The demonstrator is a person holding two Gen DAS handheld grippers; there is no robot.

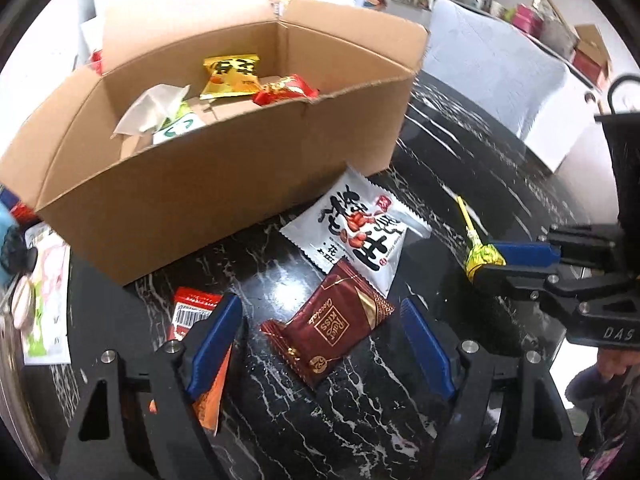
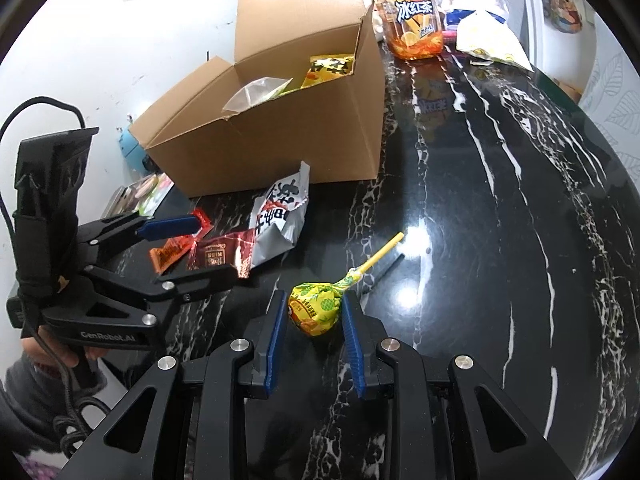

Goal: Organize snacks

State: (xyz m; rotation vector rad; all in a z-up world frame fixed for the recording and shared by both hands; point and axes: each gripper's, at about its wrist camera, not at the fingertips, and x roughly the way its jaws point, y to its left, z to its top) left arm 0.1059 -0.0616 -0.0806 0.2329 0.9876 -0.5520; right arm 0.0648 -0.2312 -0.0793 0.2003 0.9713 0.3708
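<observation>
Now the right gripper [image 2: 314, 318] jaws pinch the lollipop [image 2: 316, 308] for boxing; left gripper [image 1: 320, 344] jaws gape around the chocolate packet [image 1: 330, 326], gripping nothing.

bench [image 2: 500, 200]: glossy black marble, white veins, lamp glare | wall [image 2: 80, 40]: white | chair [image 1: 492, 68]: pale grey, beside bench

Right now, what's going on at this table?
A person is sorting snacks into the open cardboard box. The right gripper is shut on the yellow lollipop, which lies on the black marble table. The left gripper is open around the brown chocolate packet, not yet gripping. A white peanut bag lies beside the box.
</observation>
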